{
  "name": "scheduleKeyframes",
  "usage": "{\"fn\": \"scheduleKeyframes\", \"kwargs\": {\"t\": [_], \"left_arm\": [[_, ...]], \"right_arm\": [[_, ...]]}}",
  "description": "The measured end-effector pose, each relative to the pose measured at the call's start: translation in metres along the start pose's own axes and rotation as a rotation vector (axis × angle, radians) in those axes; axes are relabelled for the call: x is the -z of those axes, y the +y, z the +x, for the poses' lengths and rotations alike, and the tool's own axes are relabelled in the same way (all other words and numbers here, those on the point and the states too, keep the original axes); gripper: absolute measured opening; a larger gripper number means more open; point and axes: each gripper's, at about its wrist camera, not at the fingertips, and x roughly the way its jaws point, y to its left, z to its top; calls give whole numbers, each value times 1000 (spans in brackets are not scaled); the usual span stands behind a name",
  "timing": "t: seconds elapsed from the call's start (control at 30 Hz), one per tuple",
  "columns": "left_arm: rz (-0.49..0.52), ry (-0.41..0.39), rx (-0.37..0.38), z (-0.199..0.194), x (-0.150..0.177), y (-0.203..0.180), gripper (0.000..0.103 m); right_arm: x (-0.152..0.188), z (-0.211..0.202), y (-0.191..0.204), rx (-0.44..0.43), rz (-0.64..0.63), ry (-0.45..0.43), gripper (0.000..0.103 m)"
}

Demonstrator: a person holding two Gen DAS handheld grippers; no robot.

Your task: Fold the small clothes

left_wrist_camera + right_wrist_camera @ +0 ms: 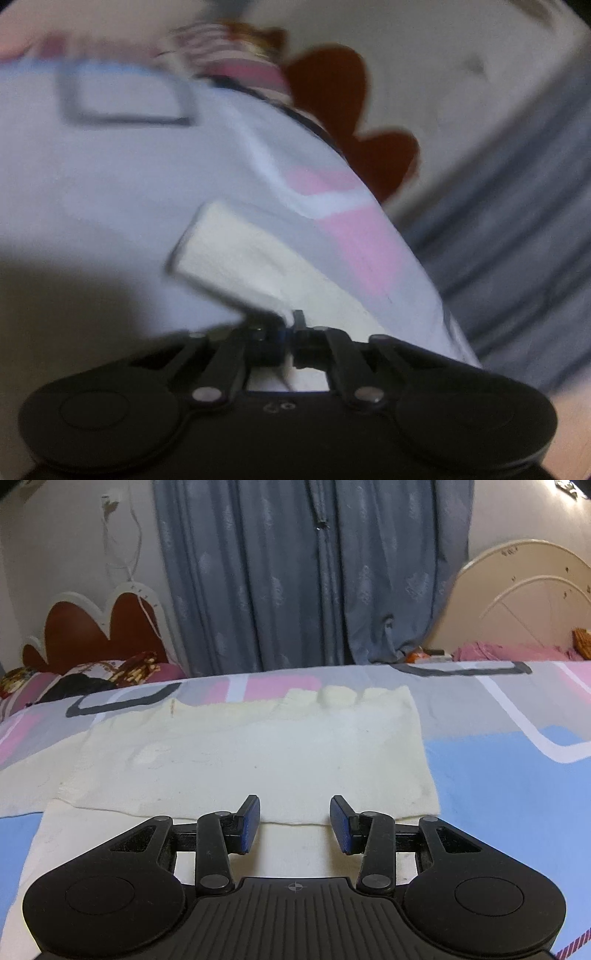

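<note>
While I look out from my right hand's camera, the bed cover (517,775), with its blue, pink and grey blocks, fills the space in front of me. The grey-blue curtain (295,572) hangs far beyond it. The cream cloth (258,753) lies flat on the cover, straight ahead of my right gripper (294,825), with a second white layer (288,845) under its near edge. That near edge runs right across between the two fingers. My right gripper points forward and a bit down. Its jaws stand partly apart, and the blue pads (249,825) hold nothing; I cannot tell if they touch the cloth below.

My left camera is tipped over to one side, so the bed cover (110,177) looks like a slope, and the picture is blurry. The red scalloped headboard (332,85) sits far ahead and to the right. My left gripper (290,332) is pinched tight on a corner of the cream cloth (236,254). The cloth sticks out from the fingertips, up and to the left, like a small flap.
</note>
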Motion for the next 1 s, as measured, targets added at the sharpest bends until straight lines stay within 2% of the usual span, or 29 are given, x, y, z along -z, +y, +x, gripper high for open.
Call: {"fn": "scheduleKeyframes", "kwargs": {"t": [0.07, 0.1, 0.17, 0.23, 0.33, 0.43, 0.5, 0.57, 0.73, 0.8, 0.83, 0.87, 0.93, 0.97, 1.0], "left_arm": [[82, -8, 27, -1, -4, -21, 3], [104, -2, 10, 3, -7, -30, 3], [96, 22, -15, 7, -1, -46, 2], [157, -9, 42, 2, 7, -72, 2], [304, 13, 148, -2, 34, -129, 2], [514, 80, 271, -4, 84, -204, 2], [648, 113, 325, -9, 127, -251, 3], [738, 147, 369, -10, 168, -285, 3], [927, 277, 396, 1, 260, -341, 3], [981, 379, 402, 11, 294, -346, 17], [997, 364, 408, 9, 302, -344, 28], [1013, 337, 421, 2, 305, -341, 46], [1003, 292, 419, -12, 300, -335, 68], [990, 262, 416, -20, 294, -327, 69], [980, 243, 407, -26, 287, -320, 69]], "right_arm": [[-1, -1, -4, 2, 0, -4, 42], [0, -2, -5, 2, 2, -10, 42], [0, -2, -9, 2, 18, -12, 42], [-1, -1, -12, 1, 31, -12, 42], [-3, -4, -14, 1, 34, -27, 42], [-4, -7, -23, 6, 51, -37, 42], [-4, -10, -30, 10, 67, -40, 42], [-3, -15, -37, 12, 79, -44, 42], [-5, -27, -56, -2, 125, -53, 42], [-7, -29, -61, -46, 144, -39, 42], [-7, -28, -62, -71, 154, -27, 42], [-9, -28, -62, -87, 159, -16, 42], [-11, -26, -60, -118, 163, -7, 47], [-11, -26, -59, -139, 166, -14, 60], [-11, -25, -56, -163, 170, -21, 63]]}}
